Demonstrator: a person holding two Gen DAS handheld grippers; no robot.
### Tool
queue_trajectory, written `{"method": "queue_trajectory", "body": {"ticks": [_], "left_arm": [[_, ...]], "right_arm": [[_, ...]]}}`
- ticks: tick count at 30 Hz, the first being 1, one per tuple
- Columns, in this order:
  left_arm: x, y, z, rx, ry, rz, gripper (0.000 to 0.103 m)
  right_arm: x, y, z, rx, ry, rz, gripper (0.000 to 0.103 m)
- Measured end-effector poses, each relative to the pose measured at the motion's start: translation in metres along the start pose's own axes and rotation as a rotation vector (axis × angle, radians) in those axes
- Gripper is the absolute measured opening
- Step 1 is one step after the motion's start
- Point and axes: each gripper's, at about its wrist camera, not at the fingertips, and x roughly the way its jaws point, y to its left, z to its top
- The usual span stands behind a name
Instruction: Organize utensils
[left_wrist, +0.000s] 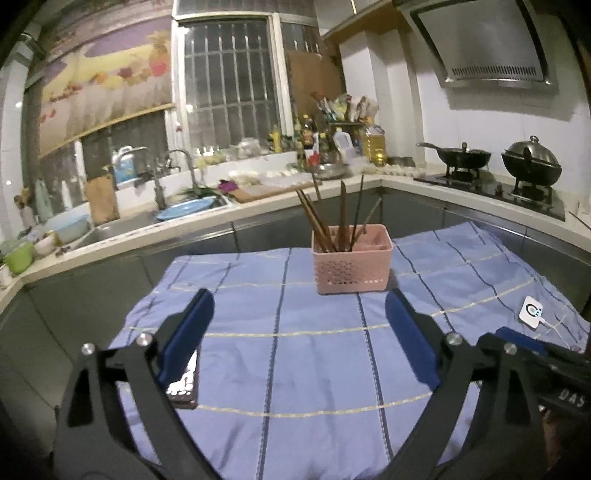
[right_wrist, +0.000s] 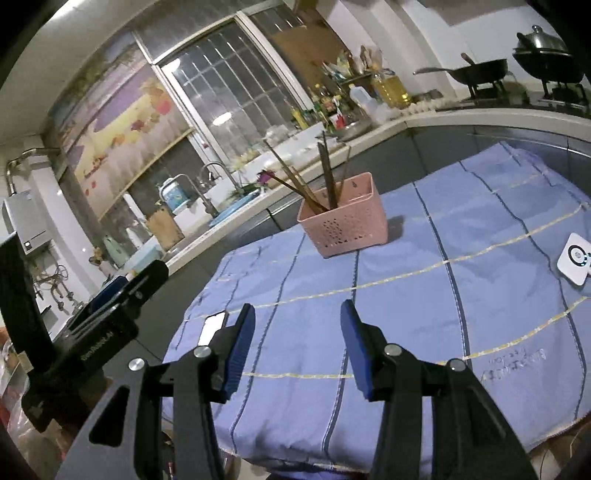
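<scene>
A pink perforated basket (left_wrist: 352, 260) stands on the blue checked cloth (left_wrist: 314, 350) at the far middle of the table. Several brown chopsticks (left_wrist: 317, 221) stand upright in it. The basket also shows in the right wrist view (right_wrist: 341, 225), with the chopsticks (right_wrist: 325, 181) leaning in it. My left gripper (left_wrist: 299, 306) is open and empty, hovering above the cloth in front of the basket. My right gripper (right_wrist: 297, 314) is open and empty, above the cloth's near part. The left gripper's body shows at the left edge of the right wrist view (right_wrist: 107, 325).
A phone (left_wrist: 184, 384) lies on the cloth by the left finger; it also shows in the right wrist view (right_wrist: 212, 326). A white device with cable (left_wrist: 532, 312) lies at the right. The kitchen counter with sink (left_wrist: 192, 206) and stove with woks (left_wrist: 491, 173) runs behind the table.
</scene>
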Motion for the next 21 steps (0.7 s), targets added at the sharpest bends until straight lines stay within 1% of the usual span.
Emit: {"method": "queue_trajectory", "body": {"ticks": [4, 10, 16, 18, 21], "left_arm": [[-0.009, 0.000, -0.003, 0.011, 0.002, 0.014, 0.090], [-0.005, 0.001, -0.005, -0.001, 0.020, 0.002, 0.090], [0.020, -0.005, -0.003, 0.011, 0.072, -0.009, 0.090], [0.032, -0.006, 0.000, 0.023, 0.094, -0.017, 0.096], [0.054, -0.011, 0.005, 0.046, 0.131, -0.028, 0.097]], "right_arm": [[-0.010, 0.003, -0.003, -0.002, -0.013, 0.008, 0.049], [-0.014, 0.008, 0.004, -0.010, -0.030, 0.029, 0.049], [-0.001, 0.002, 0.017, -0.014, -0.025, 0.037, 0.051], [0.008, -0.001, 0.025, -0.010, -0.022, 0.037, 0.051], [0.020, -0.006, 0.036, -0.006, -0.019, 0.037, 0.051]]}}
